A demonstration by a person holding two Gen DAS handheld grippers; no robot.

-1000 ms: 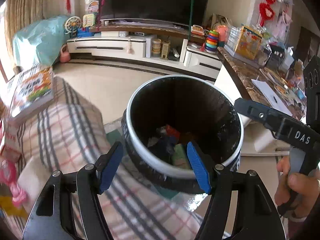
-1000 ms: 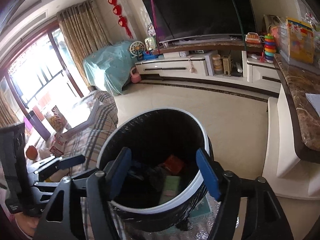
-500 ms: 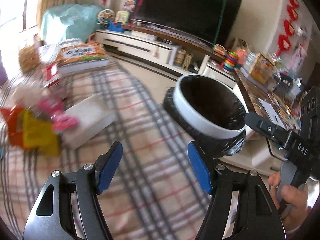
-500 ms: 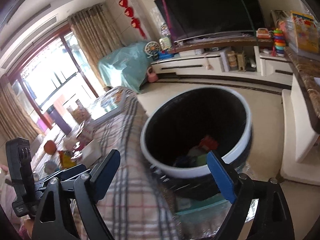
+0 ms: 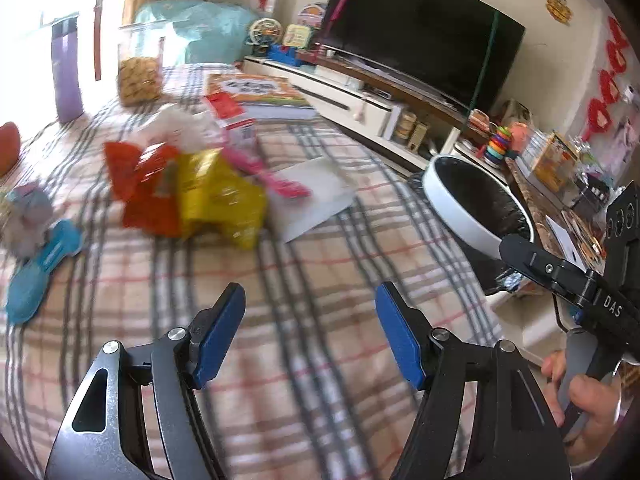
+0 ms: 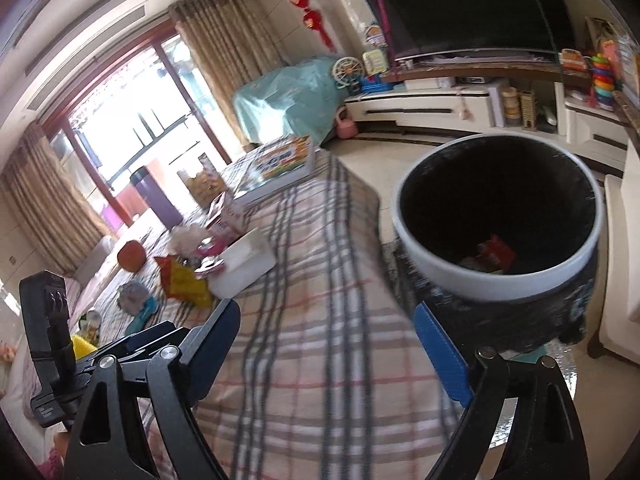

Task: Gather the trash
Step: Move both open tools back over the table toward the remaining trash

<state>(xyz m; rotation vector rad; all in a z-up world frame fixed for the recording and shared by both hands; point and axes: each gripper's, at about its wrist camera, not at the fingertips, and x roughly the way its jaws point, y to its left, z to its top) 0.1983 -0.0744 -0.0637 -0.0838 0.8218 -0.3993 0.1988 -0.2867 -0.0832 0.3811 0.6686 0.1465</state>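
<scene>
A woven plaid cloth (image 5: 320, 240) in beige, grey and red, soft and matt, covers the counter. On it lie crinkled, shiny yellow and orange foil wrappers (image 5: 192, 196) and a flat, matt white paper sheet (image 5: 316, 196). At the right, the trash bin (image 6: 500, 276) has a smooth, glossy white plastic rim and a wrinkled, glossy black plastic liner. The far TV screen (image 5: 424, 36) is dark and glossy.

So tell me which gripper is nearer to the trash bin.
Right. The right gripper is open right beside the trash bin, one finger just under its rim. The left gripper is open over the plaid cloth, the bin farther off to its right.
</scene>
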